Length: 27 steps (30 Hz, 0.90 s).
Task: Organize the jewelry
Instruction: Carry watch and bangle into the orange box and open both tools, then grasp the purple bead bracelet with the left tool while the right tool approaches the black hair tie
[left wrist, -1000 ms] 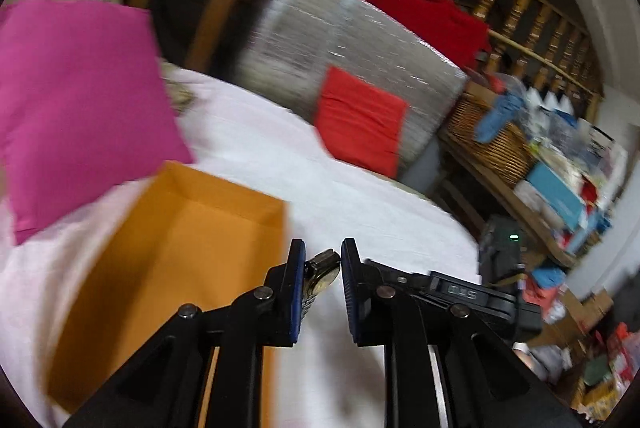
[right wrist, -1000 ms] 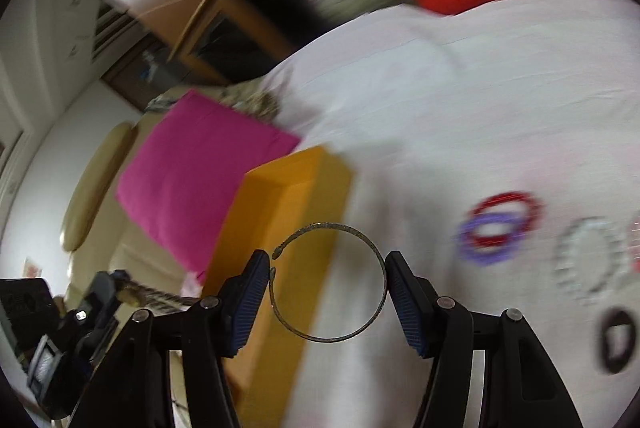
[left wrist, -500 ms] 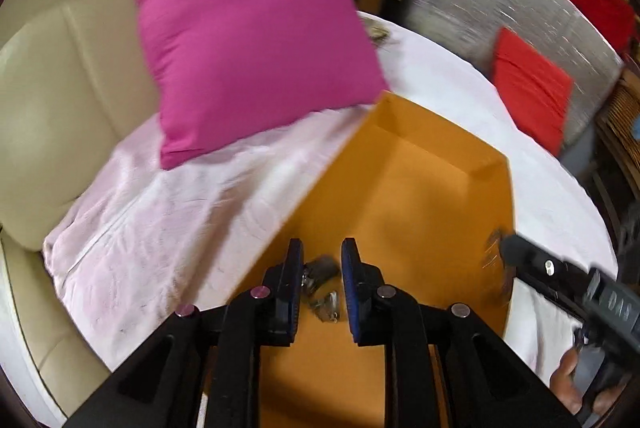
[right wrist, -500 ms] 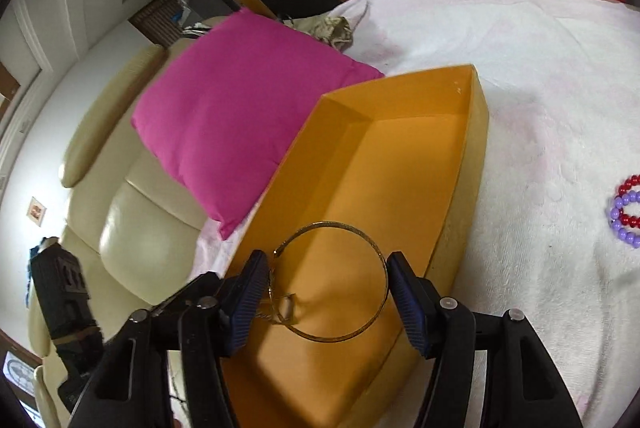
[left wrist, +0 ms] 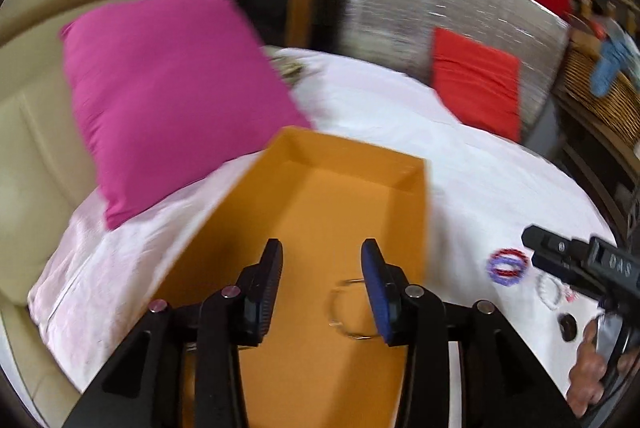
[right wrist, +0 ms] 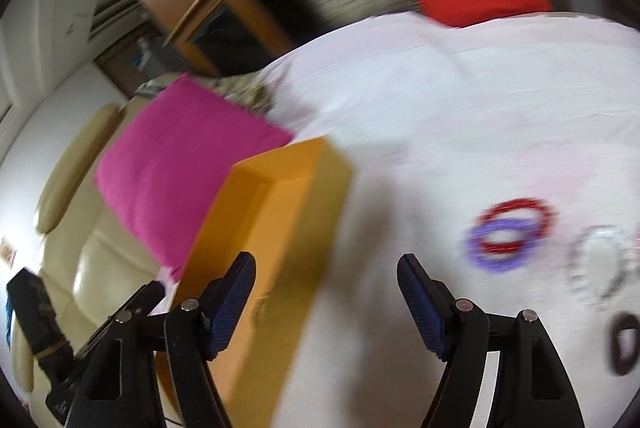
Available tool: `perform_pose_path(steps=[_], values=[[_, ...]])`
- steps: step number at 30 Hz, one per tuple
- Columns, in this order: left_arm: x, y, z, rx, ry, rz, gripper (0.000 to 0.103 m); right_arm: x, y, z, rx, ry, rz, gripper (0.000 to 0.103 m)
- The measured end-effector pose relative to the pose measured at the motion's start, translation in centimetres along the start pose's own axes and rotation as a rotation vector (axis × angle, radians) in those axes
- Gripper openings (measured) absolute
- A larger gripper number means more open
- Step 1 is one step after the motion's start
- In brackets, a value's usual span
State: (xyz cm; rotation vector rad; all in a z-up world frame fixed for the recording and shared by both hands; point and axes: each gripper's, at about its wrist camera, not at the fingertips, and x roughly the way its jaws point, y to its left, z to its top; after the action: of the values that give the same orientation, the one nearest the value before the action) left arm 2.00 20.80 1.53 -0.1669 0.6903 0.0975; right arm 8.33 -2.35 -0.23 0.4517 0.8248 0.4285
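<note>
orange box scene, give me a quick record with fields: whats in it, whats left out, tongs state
container: orange box on white cloth
in box: thin metal bangle, partly hidden by a tong finger
left tongs: open, empty, over the box
right tongs: open, empty, over the box's edge and the cloth
on cloth: red bracelet overlapping purple bracelet, clear beaded bracelet, dark ring
beside box: pink cushion

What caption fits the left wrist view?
Open left gripper over the orange box, thin metal bangle lying inside.
</note>
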Motion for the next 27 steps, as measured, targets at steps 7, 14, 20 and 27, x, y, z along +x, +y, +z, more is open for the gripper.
perform_pose_path(steps=[7, 14, 20, 27], values=[[0.3, -9.4, -0.3, 0.184, -0.03, -0.091, 0.055, -6.9, -8.4, 2.2, 0.128, -0.108, -0.12, 0.077], [3.0, -16.6, -2.0, 0.318, 0.032, -0.125, 0.055, -12.2, -17.9, 2.2, 0.284, -0.09, -0.26, 0.077], [6.1, -20.2, -3.7, 0.4, 0.108, -0.152, 0.055, -15.1, -22.7, 2.5, 0.388, -0.101, -0.281, 0.076], [8.9, -22.5, -4.7, 0.422, 0.165, -0.213, 0.055, -17.9, -26.8, 3.2, 0.476, -0.158, -0.307, 0.076]])
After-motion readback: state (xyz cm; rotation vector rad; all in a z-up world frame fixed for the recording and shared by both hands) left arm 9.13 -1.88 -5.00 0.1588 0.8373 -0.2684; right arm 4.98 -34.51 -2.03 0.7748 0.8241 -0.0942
